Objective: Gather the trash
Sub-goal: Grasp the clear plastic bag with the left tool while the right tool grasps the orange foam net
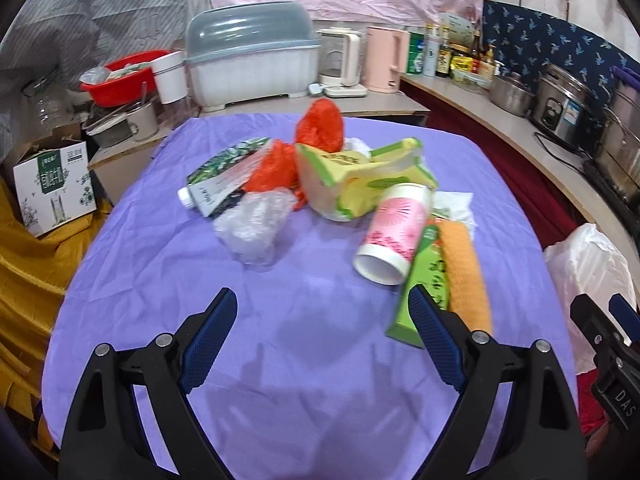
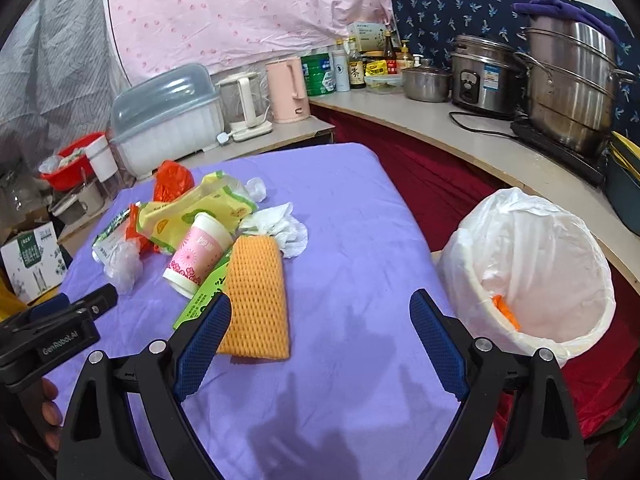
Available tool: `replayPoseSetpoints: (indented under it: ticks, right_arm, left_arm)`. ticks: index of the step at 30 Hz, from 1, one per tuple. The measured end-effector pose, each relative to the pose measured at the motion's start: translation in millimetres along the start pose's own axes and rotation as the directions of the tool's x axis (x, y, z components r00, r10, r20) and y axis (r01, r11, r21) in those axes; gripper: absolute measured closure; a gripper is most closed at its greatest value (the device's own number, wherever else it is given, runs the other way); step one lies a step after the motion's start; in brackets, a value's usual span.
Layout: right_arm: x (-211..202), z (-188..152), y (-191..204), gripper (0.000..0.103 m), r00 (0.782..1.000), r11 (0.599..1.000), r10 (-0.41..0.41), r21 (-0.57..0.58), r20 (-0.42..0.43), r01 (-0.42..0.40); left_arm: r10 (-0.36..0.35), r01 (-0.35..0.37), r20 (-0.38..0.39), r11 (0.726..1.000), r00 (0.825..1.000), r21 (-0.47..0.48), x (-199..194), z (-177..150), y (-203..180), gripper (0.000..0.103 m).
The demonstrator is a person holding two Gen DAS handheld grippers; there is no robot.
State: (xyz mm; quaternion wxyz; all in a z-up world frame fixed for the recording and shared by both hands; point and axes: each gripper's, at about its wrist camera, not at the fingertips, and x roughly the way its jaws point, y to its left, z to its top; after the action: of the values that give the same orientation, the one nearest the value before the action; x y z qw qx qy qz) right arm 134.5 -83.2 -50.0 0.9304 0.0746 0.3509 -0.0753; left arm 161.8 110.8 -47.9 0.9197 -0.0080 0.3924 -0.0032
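Note:
A pile of trash lies on the purple tablecloth [image 1: 168,280]: a pink paper cup [image 1: 394,230] on its side, an orange foam net [image 2: 258,300], a green carton [image 1: 426,280], a yellow-green bag [image 1: 360,178], red plastic bags [image 1: 320,126], clear plastic wrap [image 1: 254,226] and white tissue [image 2: 284,226]. My left gripper [image 1: 322,308] is open and empty, short of the pile. My right gripper [image 2: 320,312] is open and empty, its left finger beside the foam net. A white-lined trash bin [image 2: 532,272] stands right of the table with something orange inside.
A dish rack box [image 1: 252,56], kettles [image 1: 384,58] and a red basin [image 1: 124,76] stand behind the table. Steel pots [image 2: 572,76] and a rice cooker [image 2: 482,76] sit on the counter at right. A cardboard box [image 1: 52,184] is at left.

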Motion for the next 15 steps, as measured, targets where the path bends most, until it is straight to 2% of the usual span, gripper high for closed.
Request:
replayPoseSetpoints:
  ticks: [9,15]
  right_arm:
    - [44,-7,34,0.017,0.996,0.998,0.018,-0.052,-0.090,-0.023]
    - [69,-12,49,0.022,0.991,0.997,0.035,-0.060,-0.126,-0.043]
  left_arm:
    - [0.052,-0.052,-0.026,0.998,0.998,-0.030,26,4,38,0.020]
    - [0.072,-0.075,-0.059,0.996,0.996,-0.057,53,11,59,0.020]
